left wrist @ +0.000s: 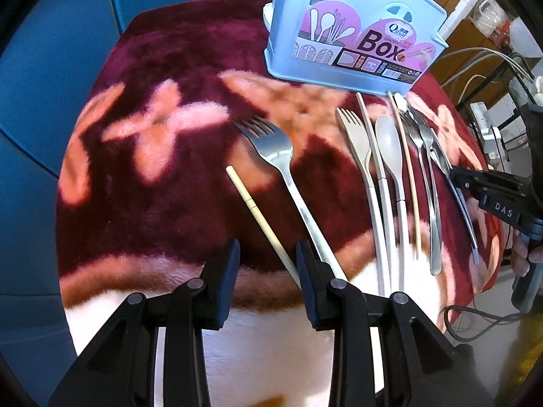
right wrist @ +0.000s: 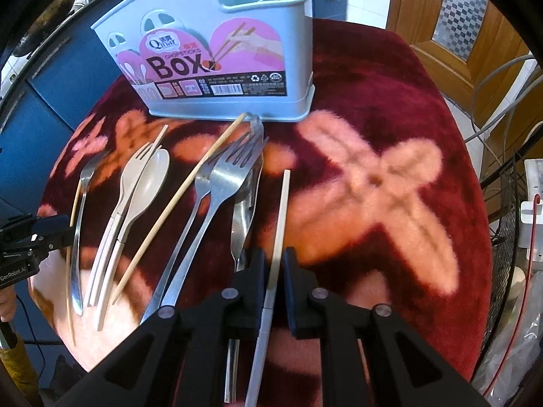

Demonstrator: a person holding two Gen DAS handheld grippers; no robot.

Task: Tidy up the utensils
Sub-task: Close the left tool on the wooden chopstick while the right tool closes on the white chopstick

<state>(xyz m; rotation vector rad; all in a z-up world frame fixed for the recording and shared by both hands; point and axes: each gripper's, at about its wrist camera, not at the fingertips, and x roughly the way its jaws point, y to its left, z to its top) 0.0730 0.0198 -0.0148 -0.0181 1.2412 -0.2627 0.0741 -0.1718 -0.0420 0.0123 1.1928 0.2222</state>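
- The right gripper (right wrist: 274, 264) is black with dark blue pads, and it is closed on a long cream-white plastic chopstick (right wrist: 282, 210).
- That chopstick runs from between the pads away toward the far side, and it lies to the right of the pile of metal things.
- The left gripper (left wrist: 268, 254) is the same kind, and its two fingers stand apart with nothing pressed between them.
- A thin tan wooden chopstick (left wrist: 261, 218) lies under the gap of the left gripper, close to its right finger.
- A shiny silver metal fork (left wrist: 281, 159) lies just to the right of that chopstick, with its prongs pointing to the far side.
- The pale blue plastic utensil box (left wrist: 342, 34) with a pink label that says "Box" stands upright at the far side of the surface.
- The surface has a fluffy dark red blanket (left wrist: 190, 183) with pink flower shapes over it.
- Near the box, on the right, more things lie side by side: a cream plastic fork (left wrist: 353, 132), a cream plastic spoon (left wrist: 388, 142), another thin wooden chopstick (left wrist: 409, 169) and some more silver metal forks (left wrist: 422, 135).
- In the right wrist view two of the silver forks lie partly on top of each other.
- Grey cables (left wrist: 482, 57) hang at the far right, off the surface.
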